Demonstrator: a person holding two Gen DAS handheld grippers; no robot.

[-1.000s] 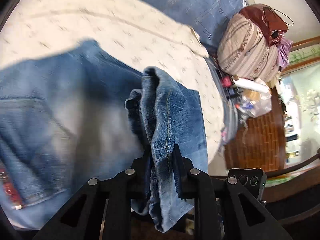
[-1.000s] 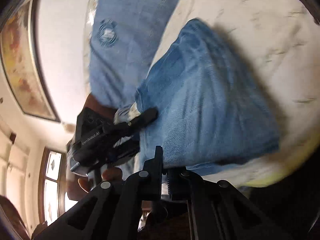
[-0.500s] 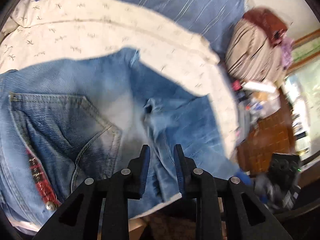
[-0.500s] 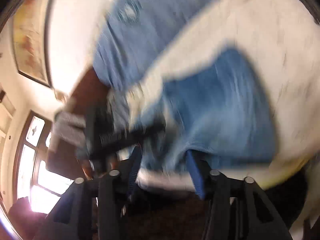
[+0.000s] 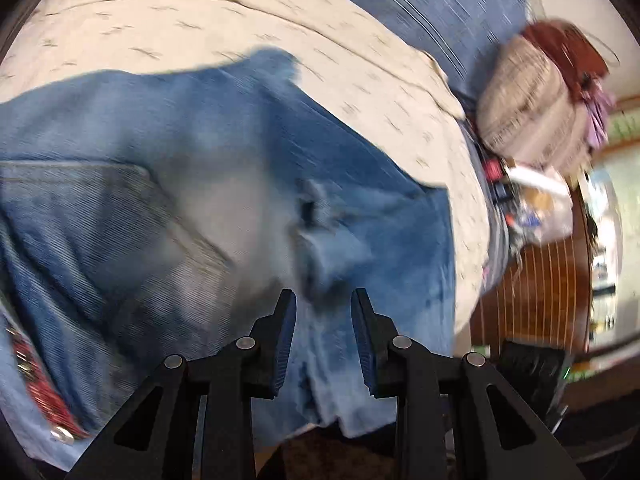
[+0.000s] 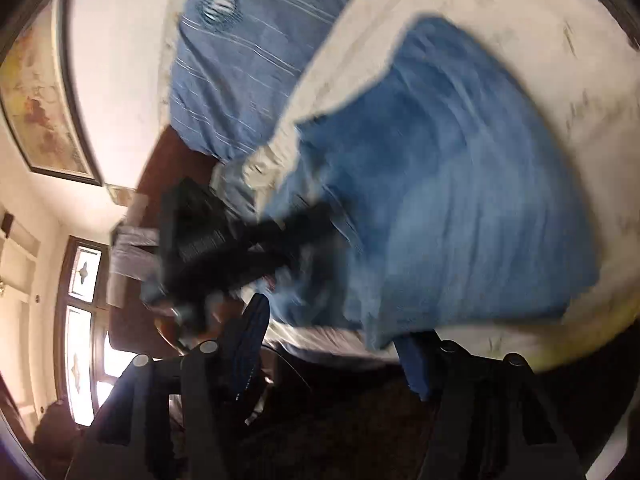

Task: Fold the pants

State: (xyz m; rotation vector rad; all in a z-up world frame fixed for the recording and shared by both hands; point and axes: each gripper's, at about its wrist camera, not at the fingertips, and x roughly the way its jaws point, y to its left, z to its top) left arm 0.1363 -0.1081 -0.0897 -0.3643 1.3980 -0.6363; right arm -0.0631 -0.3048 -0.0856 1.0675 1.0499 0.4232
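Observation:
Blue jeans lie folded on the cream bed sheet, back pocket and red-lined waistband at the left. My left gripper hovers low over the hem fold; its jaws are opening, denim lies under the gap, and the pads do not press it. In the right wrist view the jeans fill the middle, and my right gripper is at their near edge. Its jaws are opening wide with a denim corner loose between them. The left gripper shows there as a black blur at the jeans' left edge.
A blue striped cover lies beyond the sheet. At the right are a striped beige bundle with a brown bag on it, and small clutter above a brown wooden surface. A framed picture and a window are at the left.
Both grippers have let go of the denim fold they were holding up. It now lies flat on the rest of the jeans. Both pairs of jaws have spread, the right much wider.

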